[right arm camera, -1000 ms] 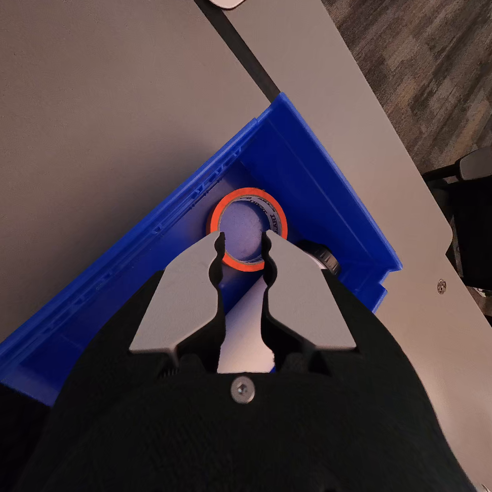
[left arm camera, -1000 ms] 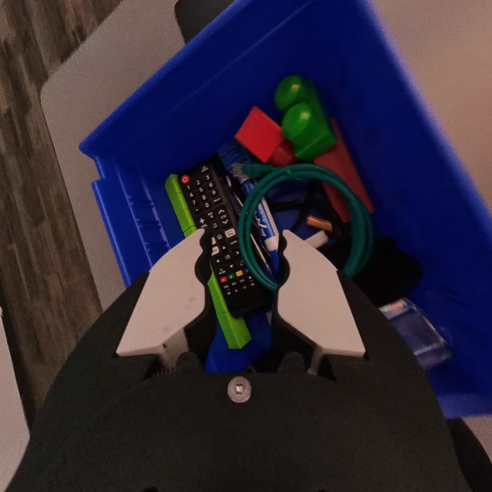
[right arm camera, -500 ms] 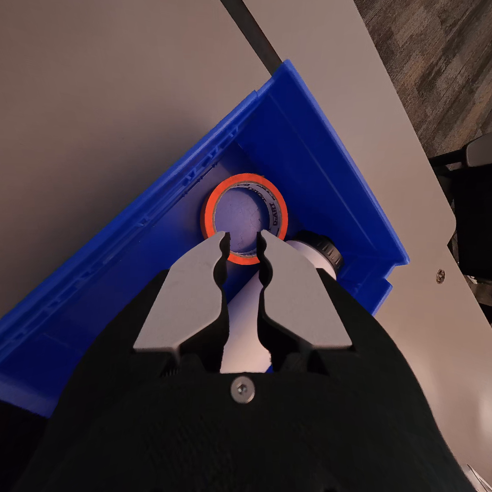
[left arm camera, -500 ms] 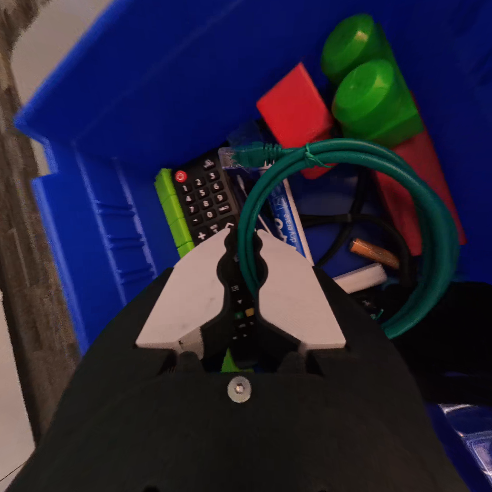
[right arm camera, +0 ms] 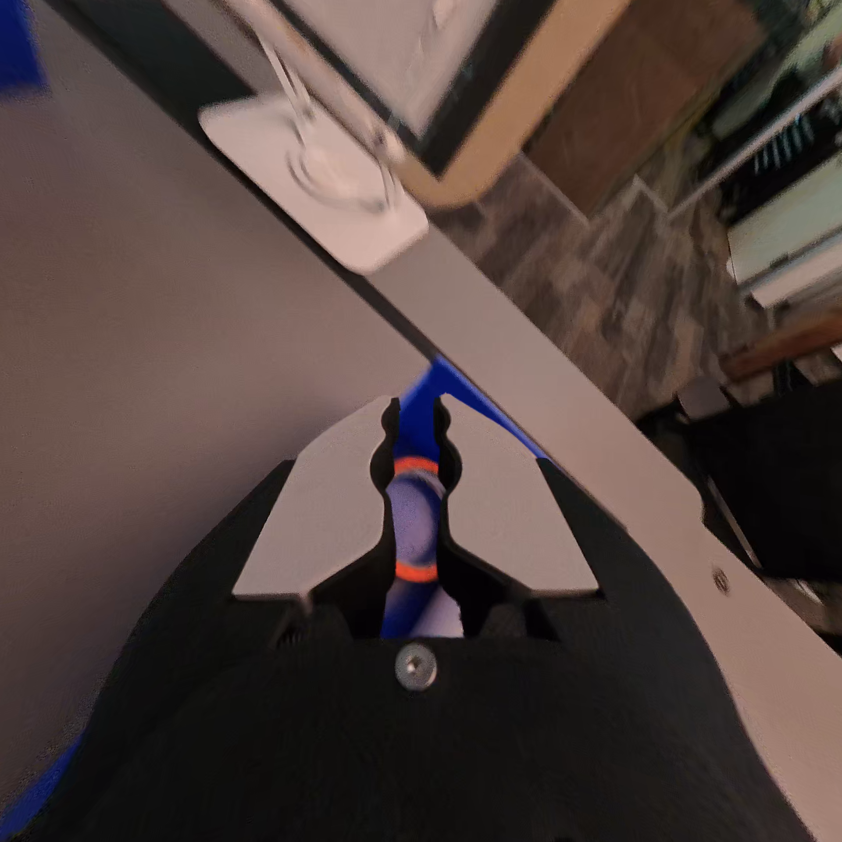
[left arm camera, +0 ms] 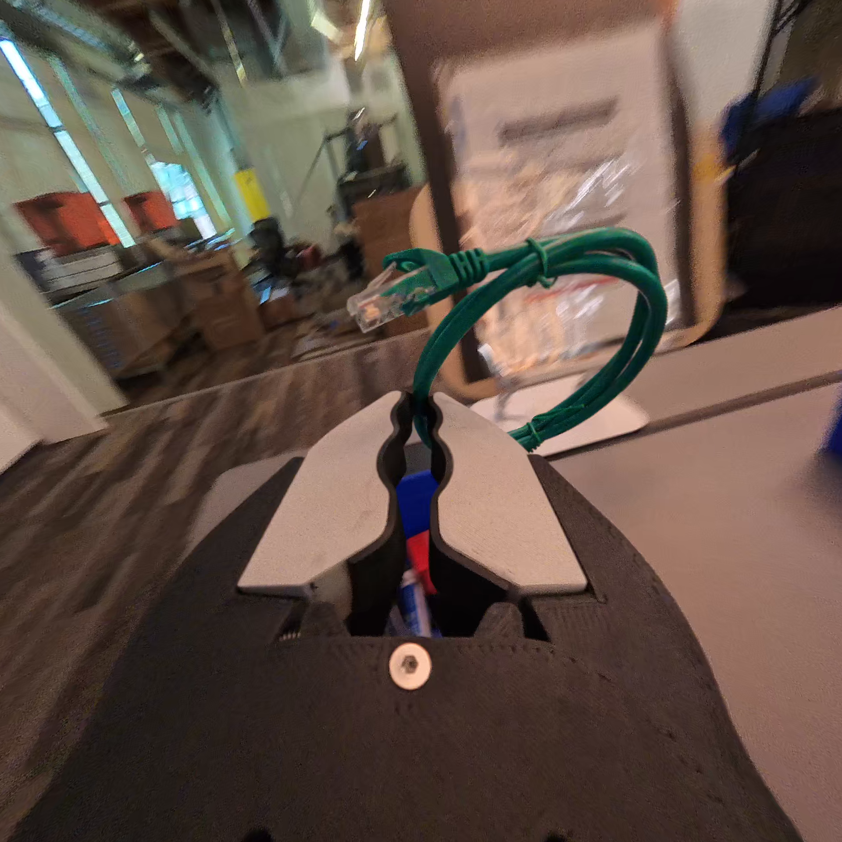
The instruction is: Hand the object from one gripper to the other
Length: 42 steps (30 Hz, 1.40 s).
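Left wrist view, listed by size. Counter: grey, running off to the right, with a white stand base on it beyond the tongs. Left tongs: your tips are clamped on one strand of the green cable, a tied coil that stands up and arcs to the right, clear of the counter. Cable plug: clear, at the free end, pointing left in open air.

Right wrist view. Counter: the same grey surface. Blue bin: one corner shows just past the tips. Right tongs: slightly apart and holding nothing. Orange tape roll: seen through the gap, lying in the bin below, not gripped.

Step in hand, by my reading: pickup done, transfer not yet begun. Next, bring the two tongs together, close the right pair on a free stretch of the coil, then release the left.
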Motion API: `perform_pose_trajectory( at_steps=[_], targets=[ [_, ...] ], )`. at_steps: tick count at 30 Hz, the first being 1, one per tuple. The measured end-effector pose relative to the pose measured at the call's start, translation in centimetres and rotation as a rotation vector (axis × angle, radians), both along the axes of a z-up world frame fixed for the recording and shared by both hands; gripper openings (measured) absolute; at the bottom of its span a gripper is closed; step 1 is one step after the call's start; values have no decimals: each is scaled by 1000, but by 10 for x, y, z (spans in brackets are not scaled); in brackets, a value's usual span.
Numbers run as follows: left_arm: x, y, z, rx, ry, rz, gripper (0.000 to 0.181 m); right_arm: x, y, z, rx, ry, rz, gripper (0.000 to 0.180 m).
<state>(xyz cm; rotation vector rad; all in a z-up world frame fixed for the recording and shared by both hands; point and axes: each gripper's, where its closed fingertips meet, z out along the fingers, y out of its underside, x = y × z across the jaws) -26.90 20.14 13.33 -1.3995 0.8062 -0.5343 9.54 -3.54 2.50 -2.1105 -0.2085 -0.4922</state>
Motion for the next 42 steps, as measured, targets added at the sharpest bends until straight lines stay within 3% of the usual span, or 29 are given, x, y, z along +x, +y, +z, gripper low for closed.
perform_pose_trajectory(
  at_steps=[3,8,12,16,20,22,24,27,31,34,39,42],
  targets=[
    [23,-34,13,-70,-139,-177,5,-60,19,38,204,78,178,21],
    [62,-78,15,-325,-379,-456,6,-175,22,104,577,253,490,59],
    [89,-110,8,-607,-524,-724,5,-228,6,127,778,400,664,64],
    [108,-132,-5,-823,-555,-915,5,-242,7,123,767,560,736,64],
    [124,-152,-21,-885,-464,-997,6,-242,11,117,753,540,749,62],
    [128,-166,-25,-914,-410,-1060,5,-248,8,113,709,525,812,48],
    [131,-176,-28,-918,-367,-1098,5,-262,-2,107,604,550,940,16],
    [130,-185,-27,-910,-346,-1157,5,-265,-9,109,557,572,979,14],
    [126,-177,-20,-785,-345,-1131,32,-239,-10,129,633,810,903,14],
    [127,-161,-23,-470,-252,-930,41,-193,-1,134,729,1171,766,13],
    [130,-166,-28,40,-37,-699,58,-127,17,105,751,1874,611,13],
    [139,-184,-43,335,122,-633,60,-112,29,82,749,2063,519,13]
  ],
)
